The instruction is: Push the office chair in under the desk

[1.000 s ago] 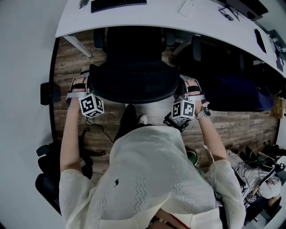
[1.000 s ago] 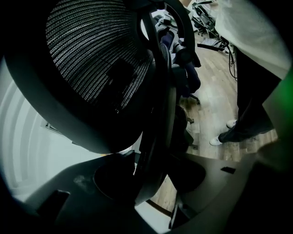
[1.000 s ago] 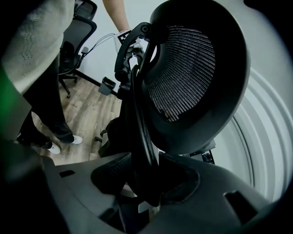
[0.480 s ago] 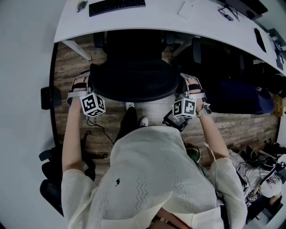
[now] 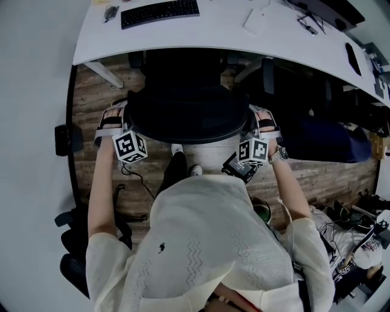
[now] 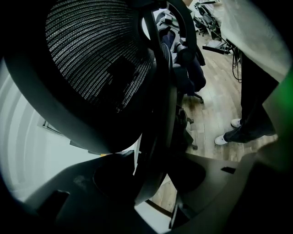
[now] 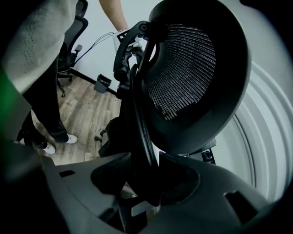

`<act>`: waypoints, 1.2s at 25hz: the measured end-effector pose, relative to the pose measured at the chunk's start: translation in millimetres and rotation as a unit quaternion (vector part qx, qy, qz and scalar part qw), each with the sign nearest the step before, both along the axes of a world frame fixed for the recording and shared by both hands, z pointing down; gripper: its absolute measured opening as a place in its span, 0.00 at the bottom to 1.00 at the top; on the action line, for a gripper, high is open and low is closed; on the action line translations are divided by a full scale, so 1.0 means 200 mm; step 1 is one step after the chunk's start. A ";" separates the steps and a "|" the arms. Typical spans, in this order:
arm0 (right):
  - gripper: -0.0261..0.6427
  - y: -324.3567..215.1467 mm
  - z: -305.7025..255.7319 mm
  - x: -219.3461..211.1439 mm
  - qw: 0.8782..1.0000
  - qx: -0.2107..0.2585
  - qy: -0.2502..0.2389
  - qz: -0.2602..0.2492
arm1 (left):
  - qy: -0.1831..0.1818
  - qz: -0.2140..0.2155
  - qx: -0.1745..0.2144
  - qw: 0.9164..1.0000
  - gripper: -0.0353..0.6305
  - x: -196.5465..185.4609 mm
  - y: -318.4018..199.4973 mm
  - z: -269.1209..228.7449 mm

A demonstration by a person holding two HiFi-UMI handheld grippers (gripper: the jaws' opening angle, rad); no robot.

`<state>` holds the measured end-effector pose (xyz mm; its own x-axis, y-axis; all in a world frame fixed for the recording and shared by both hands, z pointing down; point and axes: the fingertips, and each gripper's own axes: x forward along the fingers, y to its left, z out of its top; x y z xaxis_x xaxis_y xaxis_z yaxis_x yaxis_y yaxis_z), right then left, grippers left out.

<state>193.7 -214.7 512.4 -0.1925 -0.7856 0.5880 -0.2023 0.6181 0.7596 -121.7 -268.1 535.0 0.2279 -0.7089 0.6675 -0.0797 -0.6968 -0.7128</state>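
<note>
An office is shown: a long white bench [image 5: 225, 33] carries a keyboard [image 5: 159, 12], a mesh-backed chair [image 5: 183, 109] is set against it, and further swivel chairs [image 5: 68, 259] and cables [image 5: 135, 175] are seen on the wood floor [image 5: 329, 173].

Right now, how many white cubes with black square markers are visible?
2: one cube on the left gripper, at the black mesh office chair's left edge; one on the right gripper, at its right edge.
</note>
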 end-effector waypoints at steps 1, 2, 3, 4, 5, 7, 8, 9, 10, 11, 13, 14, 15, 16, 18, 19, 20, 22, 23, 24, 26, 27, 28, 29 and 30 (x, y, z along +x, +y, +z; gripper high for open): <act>0.32 -0.01 0.00 0.00 1.000 -0.001 -0.001 0.000 | 0.001 0.002 0.000 1.000 0.36 0.00 -0.01 0.00; 0.32 -0.02 0.00 0.00 1.000 -0.001 -0.002 0.000 | 0.002 0.004 0.000 1.000 0.36 0.00 -0.02 0.00; 0.32 -0.03 0.00 0.00 1.000 -0.001 -0.002 -0.001 | 0.003 0.006 0.000 1.000 0.36 0.00 -0.03 0.00; 0.32 -0.04 0.00 0.00 1.000 -0.001 -0.001 -0.002 | 0.003 0.007 -0.002 1.000 0.36 0.00 -0.04 0.00; 0.32 -0.05 0.00 0.00 1.000 -0.001 0.000 -0.003 | 0.002 0.008 -0.004 1.000 0.36 0.00 -0.05 0.00; 0.32 -0.07 0.00 0.00 1.000 -0.001 -0.001 -0.003 | 0.001 0.008 -0.008 1.000 0.36 0.00 -0.07 0.00; 0.32 -0.08 0.00 0.00 1.000 -0.002 -0.001 -0.001 | 0.000 0.008 -0.008 1.000 0.36 0.01 -0.08 0.00; 0.32 -0.09 0.00 0.01 1.000 -0.004 -0.001 0.001 | 0.000 0.009 -0.008 1.000 0.36 0.01 -0.09 0.00; 0.32 -0.10 0.00 0.01 1.000 -0.007 -0.002 0.002 | 0.001 0.010 -0.007 1.000 0.36 0.02 -0.10 0.00; 0.32 -0.10 0.00 0.02 1.000 -0.009 -0.002 0.003 | 0.001 0.011 -0.005 1.000 0.36 0.02 -0.11 -0.01; 0.32 -0.12 0.00 0.02 1.000 -0.011 -0.005 0.004 | 0.002 0.013 -0.002 1.000 0.36 0.02 -0.13 -0.01; 0.32 -0.13 0.00 0.02 1.000 -0.011 -0.005 0.004 | 0.002 0.013 -0.001 1.000 0.36 0.02 -0.14 -0.01; 0.32 -0.14 0.00 0.02 1.000 -0.011 -0.004 0.005 | 0.002 0.013 0.002 1.000 0.36 0.02 -0.15 -0.01; 0.32 -0.15 0.00 0.02 1.000 -0.012 -0.004 0.007 | 0.001 0.013 0.004 1.000 0.36 0.02 -0.16 -0.01; 0.32 -0.17 0.00 0.02 1.000 -0.015 -0.005 0.012 | -0.001 0.013 0.005 1.000 0.36 0.03 -0.18 -0.01; 0.32 -0.18 0.00 0.02 1.000 -0.017 -0.005 0.015 | -0.002 0.014 0.005 1.000 0.36 0.03 -0.20 -0.01; 0.32 -0.19 0.00 0.02 1.000 -0.018 -0.005 0.017 | -0.002 0.015 0.004 1.000 0.36 0.03 -0.21 -0.01; 0.32 -0.21 0.00 0.02 1.000 -0.018 -0.005 0.019 | -0.002 0.016 0.006 1.000 0.36 0.03 -0.23 -0.01; 0.32 -0.22 -0.01 0.02 1.000 -0.017 -0.005 0.020 | -0.001 0.017 0.009 1.000 0.36 0.03 -0.24 -0.01; 0.33 -0.23 -0.01 0.03 1.000 -0.016 -0.005 0.021 | -0.001 0.017 0.011 1.000 0.36 0.03 -0.25 -0.02; 0.33 -0.25 -0.01 0.03 1.000 -0.016 -0.005 0.023 | -0.002 0.019 0.014 1.000 0.36 0.04 -0.27 -0.02; 0.33 -0.26 -0.01 0.03 1.000 -0.015 -0.005 0.023 | -0.003 0.020 0.014 1.000 0.36 0.04 -0.28 -0.02; 0.33 -0.27 -0.01 0.03 1.000 -0.015 -0.005 0.024 | -0.004 0.021 0.014 1.000 0.36 0.04 -0.29 -0.02; 0.33 -0.27 -0.01 0.03 1.000 -0.014 -0.005 0.024 | -0.004 0.023 0.013 1.000 0.36 0.04 -0.29 -0.02; 0.33 -0.27 -0.01 0.03 1.000 -0.014 -0.006 0.025 | -0.003 0.024 0.013 1.000 0.36 0.04 -0.30 -0.02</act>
